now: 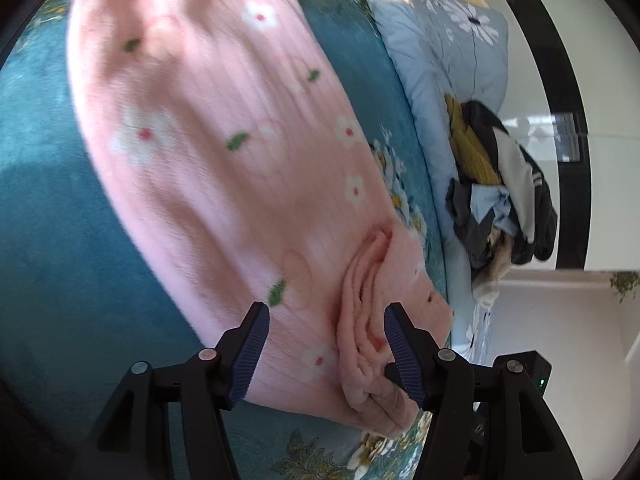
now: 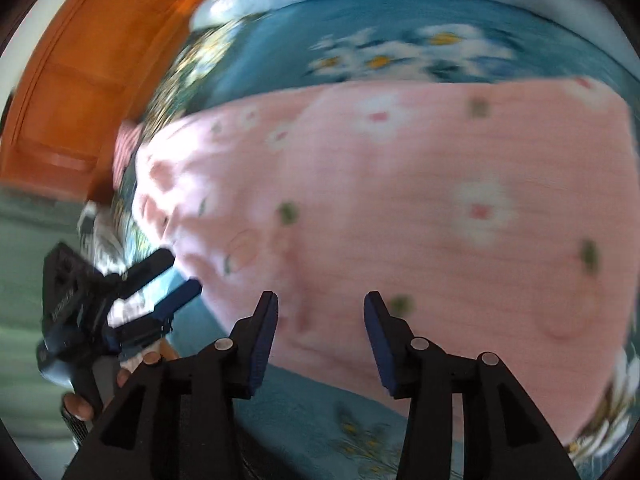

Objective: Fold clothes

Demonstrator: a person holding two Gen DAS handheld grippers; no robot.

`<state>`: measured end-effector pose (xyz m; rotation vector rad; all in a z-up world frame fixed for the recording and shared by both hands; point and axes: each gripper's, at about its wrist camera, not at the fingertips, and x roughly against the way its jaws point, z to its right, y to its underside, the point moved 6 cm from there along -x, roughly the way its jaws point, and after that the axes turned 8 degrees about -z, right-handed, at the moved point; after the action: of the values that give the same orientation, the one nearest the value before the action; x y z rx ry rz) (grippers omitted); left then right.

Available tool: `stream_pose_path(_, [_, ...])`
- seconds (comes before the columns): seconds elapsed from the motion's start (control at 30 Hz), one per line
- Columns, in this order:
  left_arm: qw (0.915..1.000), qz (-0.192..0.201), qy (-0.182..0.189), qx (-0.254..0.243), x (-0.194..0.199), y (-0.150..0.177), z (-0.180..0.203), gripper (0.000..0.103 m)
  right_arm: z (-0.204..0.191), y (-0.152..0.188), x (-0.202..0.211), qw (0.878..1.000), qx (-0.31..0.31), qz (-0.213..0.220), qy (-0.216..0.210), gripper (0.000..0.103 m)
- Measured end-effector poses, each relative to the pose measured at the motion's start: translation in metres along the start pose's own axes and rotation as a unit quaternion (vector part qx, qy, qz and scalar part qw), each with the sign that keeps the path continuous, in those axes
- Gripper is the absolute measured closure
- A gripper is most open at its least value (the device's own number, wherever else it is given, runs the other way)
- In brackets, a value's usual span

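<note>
Both tools, left [image 1: 326, 354] and right [image 2: 320, 342], gape empty over the pink garment's [image 1: 208, 152] edge (right view blurred, seemingly).

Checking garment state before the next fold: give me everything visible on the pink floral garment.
The pink floral garment is soft, fleecy-looking fabric with fine ribbing, printed with white flowers with red centres and small green leaves. It lies spread mostly flat on the teal floral bedspread. One end is bunched into thick folds, lying between the open fingers of the left gripper. In the right wrist view the right gripper is open over its near edge, gripping nothing. That view is blurred.
</note>
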<state>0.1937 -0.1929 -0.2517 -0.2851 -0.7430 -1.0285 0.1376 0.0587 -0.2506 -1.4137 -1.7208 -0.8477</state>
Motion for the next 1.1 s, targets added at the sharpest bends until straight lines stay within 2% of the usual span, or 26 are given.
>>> stream_pose_path(0.13, [0.9986,-0.047,-0.01,-0.024,-0.033,0.008,0.019,0.036,0.039,0.004,0.013,0.998,-0.066,0.001,-0.001,0.057])
stream_pose_path(0.33, [0.9929,-0.089,-0.048,-0.062,-0.072,0.027,0.042,0.034,0.053,0.005,0.035,0.996,-0.086,0.016,-0.01,0.057])
stream_pose_path(0.4, [0.9908,-0.094,-0.058,-0.079,-0.078,0.031,0.05,0.034,0.055,0.003,0.04,0.996,-0.087,0.021,-0.011,0.057])
stream_pose_path(0.5, [0.9879,-0.078,-0.085,-0.103,-0.081,0.03,0.059,0.037,0.06,0.0,0.045,0.995,-0.09,0.026,-0.015,0.057])
stream_pose_path(0.53, [0.9865,-0.068,-0.096,-0.114,-0.08,0.028,0.063,0.049,0.061,0.0,0.046,0.995,-0.092,0.026,-0.017,0.057])
stream_pose_path(0.57, [0.9845,-0.06,-0.105,-0.127,-0.079,0.027,0.067,0.074,0.062,-0.001,0.045,0.995,-0.095,0.025,-0.018,0.057])
stream_pose_path(0.6, [0.9814,-0.057,-0.113,-0.144,-0.078,0.026,0.073,0.08,0.063,-0.001,0.045,0.995,-0.098,0.023,-0.02,0.057])
stream_pose_path(0.7, [0.9697,-0.05,-0.132,-0.199,-0.074,0.024,0.092,0.083,0.07,-0.002,0.048,0.993,-0.115,0.024,-0.03,0.057])
stream_pose_path(0.77, [0.9579,-0.036,-0.104,-0.265,-0.061,0.028,0.126,0.084,0.076,-0.004,0.055,0.991,-0.127,0.036,-0.033,0.057])
stream_pose_path(0.87, [0.94,-0.007,-0.005,-0.341,-0.026,0.04,0.174,0.084,0.084,-0.008,0.066,0.989,-0.136,0.05,-0.034,0.057])
stream_pose_path(0.93, [0.9377,0.013,-0.007,-0.347,-0.01,0.036,0.166,0.084,0.088,-0.009,0.073,0.988,-0.139,0.058,-0.034,0.057])
stream_pose_path(0.97, [0.9391,0.02,-0.017,-0.343,-0.005,0.031,0.157,0.084,0.089,-0.009,0.075,0.988,-0.139,0.061,-0.034,0.057])
stream_pose_path(1.07, [0.9668,-0.011,-0.097,-0.236,-0.024,0.003,0.079,0.084,0.091,-0.009,0.07,0.989,-0.137,0.055,-0.023,0.057])
stream_pose_path(1.1, [0.9733,-0.017,-0.111,-0.2,-0.028,-0.004,0.054,0.084,0.09,-0.009,0.066,0.989,-0.136,0.049,-0.024,0.057])
